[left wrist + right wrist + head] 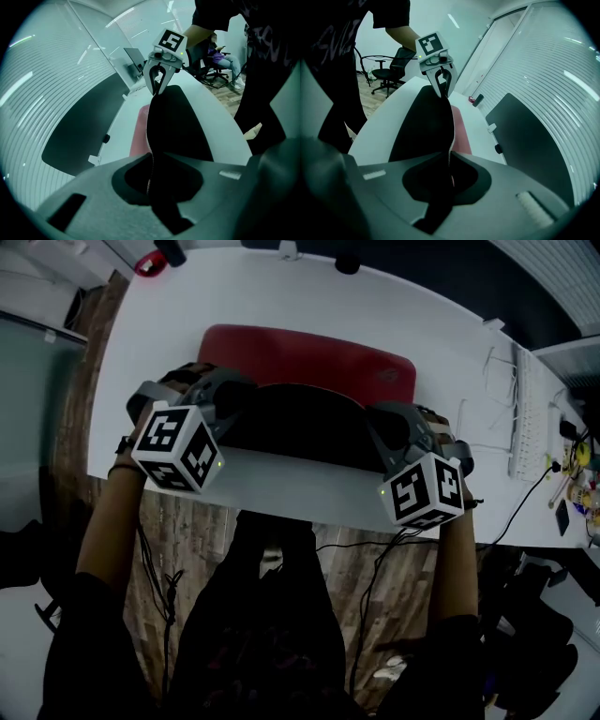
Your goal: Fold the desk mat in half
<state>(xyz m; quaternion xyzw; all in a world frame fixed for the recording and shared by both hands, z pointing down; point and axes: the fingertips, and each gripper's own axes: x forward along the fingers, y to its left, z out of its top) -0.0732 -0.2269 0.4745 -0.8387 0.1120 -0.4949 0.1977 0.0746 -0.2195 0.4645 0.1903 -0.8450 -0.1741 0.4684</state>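
The desk mat is red on top (309,357) and black underneath (300,423). Its near edge is lifted off the white table (281,486) and curls over toward the far side, so the black underside faces me. My left gripper (223,407) is shut on the mat's lifted left corner (151,154). My right gripper (398,432) is shut on the right corner (450,154). The raised edge runs taut between them. Each gripper view looks along this edge to the other gripper, the right one (157,86) and the left one (442,85). The far half of the mat lies flat on the table.
A white keyboard (521,413) and cables lie at the table's right end. A red round object (148,263) and a small black one (347,263) sit at the far edge. Office chairs (389,68) stand on the wooden floor (187,540) behind me.
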